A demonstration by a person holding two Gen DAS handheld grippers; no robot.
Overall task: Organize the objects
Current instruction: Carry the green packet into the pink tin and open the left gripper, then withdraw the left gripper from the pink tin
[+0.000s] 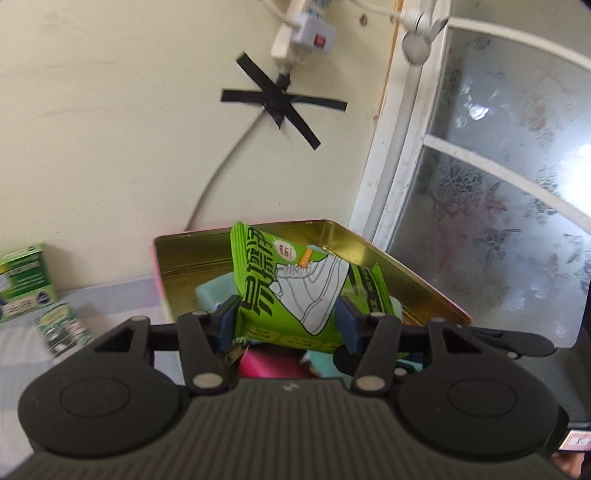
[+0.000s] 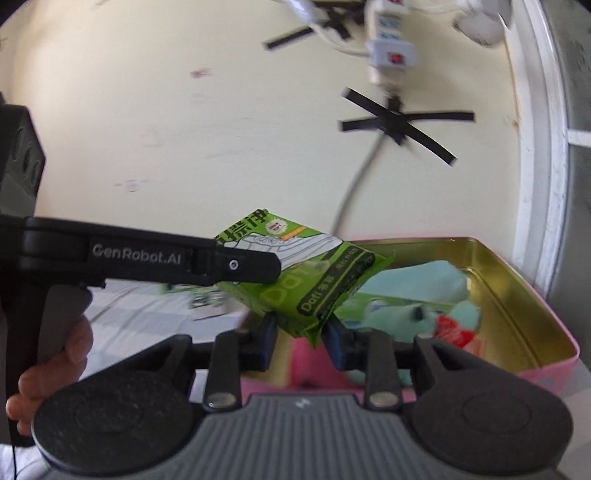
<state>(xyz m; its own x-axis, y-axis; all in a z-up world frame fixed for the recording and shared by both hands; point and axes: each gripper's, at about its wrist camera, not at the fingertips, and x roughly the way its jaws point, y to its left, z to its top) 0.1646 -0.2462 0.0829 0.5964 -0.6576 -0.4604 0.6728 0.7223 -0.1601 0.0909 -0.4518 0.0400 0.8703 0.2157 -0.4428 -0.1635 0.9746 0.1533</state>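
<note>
A green packet with a white sneaker drawing (image 1: 295, 291) is gripped across its width by my left gripper (image 1: 288, 325), held over the open pink tin with a gold inside (image 1: 192, 254). In the right wrist view the same packet (image 2: 314, 280) hangs over the tin's near left corner (image 2: 517, 273), with the left gripper (image 2: 255, 264) reaching in from the left. My right gripper (image 2: 299, 341) has its blue pads on either side of the packet's lower corner; contact is unclear. The tin holds pale blue and red packets (image 2: 424, 291).
Green boxes (image 1: 26, 280) stand on the pale checked cloth (image 1: 110, 295) left of the tin. A wall with a power strip (image 1: 303, 33), taped cable (image 1: 284, 99) and a frosted glass door (image 1: 498, 184) lies behind. A hand (image 2: 48, 365) holds the left gripper's handle.
</note>
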